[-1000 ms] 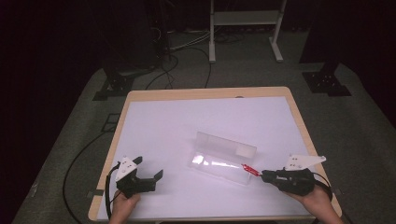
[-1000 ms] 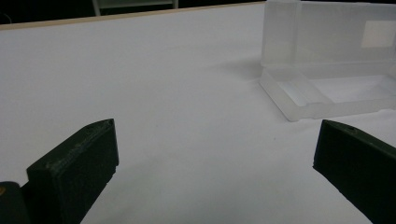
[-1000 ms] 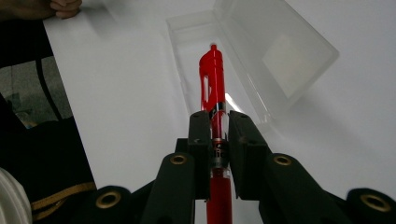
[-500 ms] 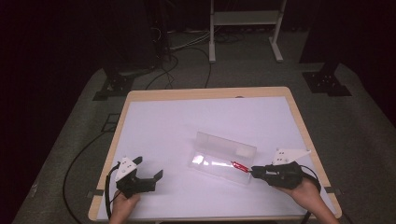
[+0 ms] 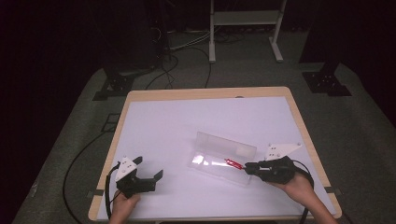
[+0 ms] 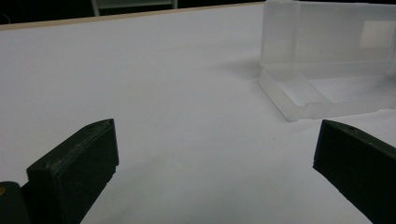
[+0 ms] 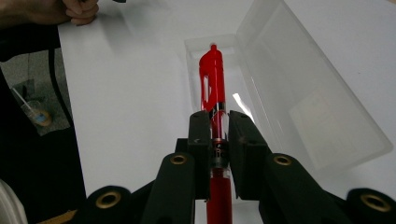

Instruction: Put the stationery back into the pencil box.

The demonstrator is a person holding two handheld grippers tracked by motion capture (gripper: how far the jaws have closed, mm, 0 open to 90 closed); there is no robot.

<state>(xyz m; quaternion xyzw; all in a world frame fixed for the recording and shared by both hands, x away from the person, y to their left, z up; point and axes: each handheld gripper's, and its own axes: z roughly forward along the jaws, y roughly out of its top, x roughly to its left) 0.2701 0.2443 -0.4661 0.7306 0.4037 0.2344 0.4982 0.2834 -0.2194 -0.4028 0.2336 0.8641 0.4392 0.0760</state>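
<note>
My right gripper (image 7: 215, 133) has its jaws clamped on the red pen (image 7: 212, 88), gripping the barrel near its middle so the capped end with the clip sticks out ahead of me. That end hangs over the tray of the clear plastic case (image 7: 280, 88), whose lid stands open beside it. From the high view, the right gripper (image 5: 250, 167) sits at the case's (image 5: 222, 156) near right end, with the pen (image 5: 232, 163) pointing into it along its length. My left gripper (image 5: 156, 176) rests low at the near left of the white tabletop (image 5: 187, 121), well apart from the case, jaws spread wide with nothing between them. Along those jaws I see the case's (image 6: 322, 56) end ahead on the right.
</note>
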